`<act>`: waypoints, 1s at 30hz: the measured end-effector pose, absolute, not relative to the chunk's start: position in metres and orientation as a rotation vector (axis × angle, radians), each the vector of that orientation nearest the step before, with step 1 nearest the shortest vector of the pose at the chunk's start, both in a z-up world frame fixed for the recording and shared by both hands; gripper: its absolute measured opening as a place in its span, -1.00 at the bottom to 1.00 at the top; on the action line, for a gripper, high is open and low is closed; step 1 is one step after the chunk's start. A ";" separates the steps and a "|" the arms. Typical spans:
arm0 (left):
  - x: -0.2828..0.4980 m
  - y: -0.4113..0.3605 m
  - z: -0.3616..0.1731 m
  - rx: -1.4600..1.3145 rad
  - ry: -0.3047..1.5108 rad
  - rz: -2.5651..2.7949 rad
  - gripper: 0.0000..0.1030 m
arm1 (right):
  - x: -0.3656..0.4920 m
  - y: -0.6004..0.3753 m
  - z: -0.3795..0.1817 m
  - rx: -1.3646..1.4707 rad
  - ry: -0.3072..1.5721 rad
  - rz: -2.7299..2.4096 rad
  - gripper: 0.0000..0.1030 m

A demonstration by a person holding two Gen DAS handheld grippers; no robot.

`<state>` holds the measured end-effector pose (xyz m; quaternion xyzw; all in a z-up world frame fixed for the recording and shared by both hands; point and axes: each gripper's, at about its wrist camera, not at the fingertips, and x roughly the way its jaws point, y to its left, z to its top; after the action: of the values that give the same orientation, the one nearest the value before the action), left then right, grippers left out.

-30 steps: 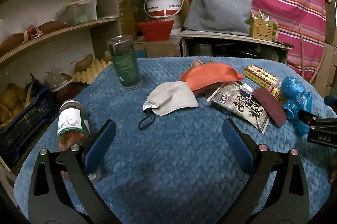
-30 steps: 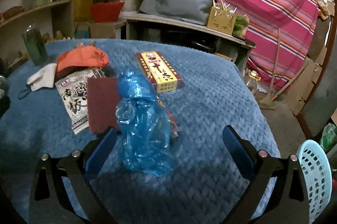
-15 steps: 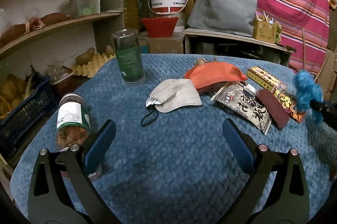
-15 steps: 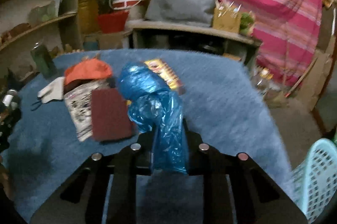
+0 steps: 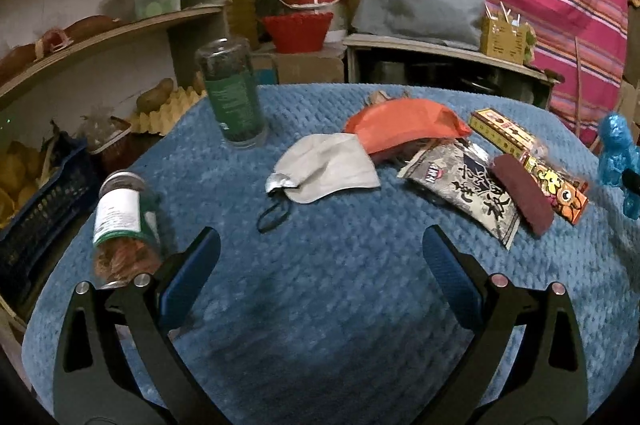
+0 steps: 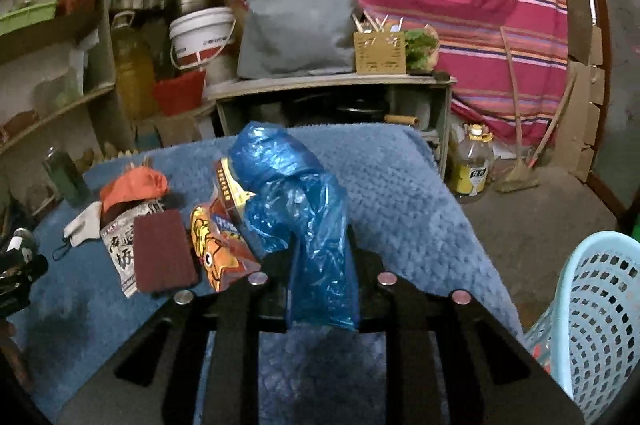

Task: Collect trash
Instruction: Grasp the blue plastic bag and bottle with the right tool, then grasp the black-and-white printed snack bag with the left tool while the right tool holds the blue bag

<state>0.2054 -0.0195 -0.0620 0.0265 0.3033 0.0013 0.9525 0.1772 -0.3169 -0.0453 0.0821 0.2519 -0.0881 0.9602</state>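
Right wrist view, right gripper [image 6: 322,289] clamped on blue plastic bag [image 6: 296,193], left gripper [image 5: 320,265] wide open, empty

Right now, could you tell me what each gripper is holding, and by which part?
The right gripper is shut on the blue plastic bag, pinching its lower end. The left gripper is open and holds nothing.
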 end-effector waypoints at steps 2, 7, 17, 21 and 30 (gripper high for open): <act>0.209 -0.026 -0.059 0.043 0.623 -0.011 0.90 | 0.180 -0.316 -0.047 0.162 0.526 -0.174 -0.61; 0.233 -0.055 -0.057 0.009 0.659 -0.060 0.90 | 0.181 -0.315 -0.048 0.160 0.532 -0.164 -0.61; 0.285 -0.082 -0.078 0.032 0.771 -0.076 0.89 | 0.182 -0.320 -0.050 0.181 0.535 -0.148 -0.61; 0.296 -0.080 -0.078 -0.014 0.772 -0.108 0.89 | 0.183 -0.321 -0.050 0.180 0.538 -0.145 -0.61; 0.297 -0.092 -0.081 0.024 0.770 -0.154 -0.17 | 0.184 -0.320 -0.051 0.174 0.544 -0.150 -0.61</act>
<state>0.2973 -0.0916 -0.0807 0.0115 0.3751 -0.0750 0.9239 0.1844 -0.3202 -0.0509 0.0858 0.2679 -0.0738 0.9568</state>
